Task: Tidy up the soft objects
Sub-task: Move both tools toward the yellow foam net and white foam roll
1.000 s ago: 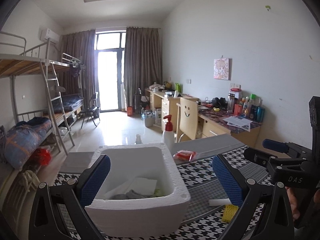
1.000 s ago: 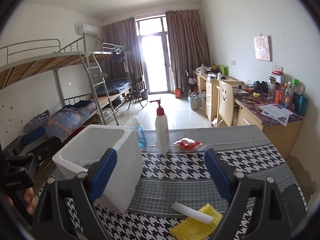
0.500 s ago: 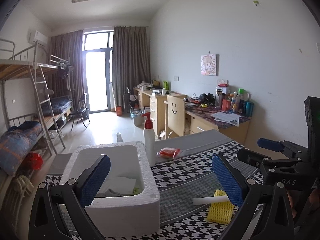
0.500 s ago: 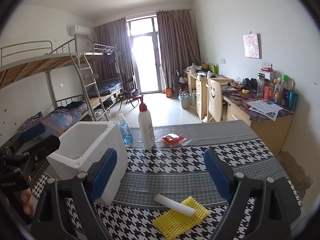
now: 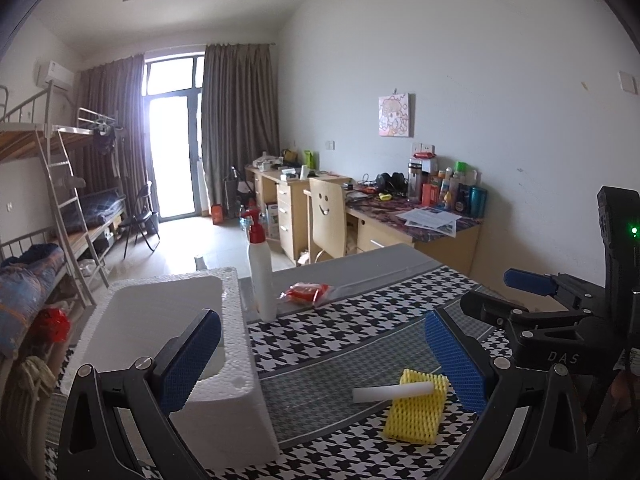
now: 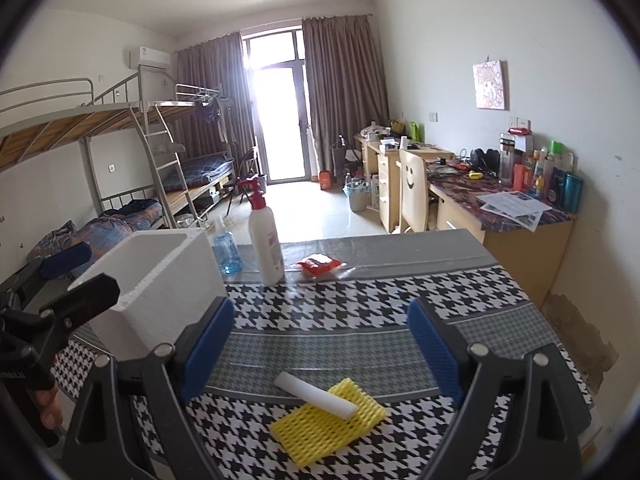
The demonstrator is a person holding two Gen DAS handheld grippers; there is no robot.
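Both grippers hover above the houndstooth tablecloth [image 6: 360,312], jaws spread wide and holding nothing: left gripper [image 5: 320,360], right gripper [image 6: 322,344]. Yellow foam net [image 6: 328,420] lies flat on the near part of the cloth, white foam stick [image 6: 316,394] resting across it, both between the right gripper's fingers in its view. White foam box [image 5: 168,332] sits to their left; lotion pump bottle [image 6: 264,240], blue bottle [image 6: 226,248] and red packet [image 6: 320,266] stand farther back.

The right gripper [image 5: 560,312] body reads "DAS" (pale raised letters).
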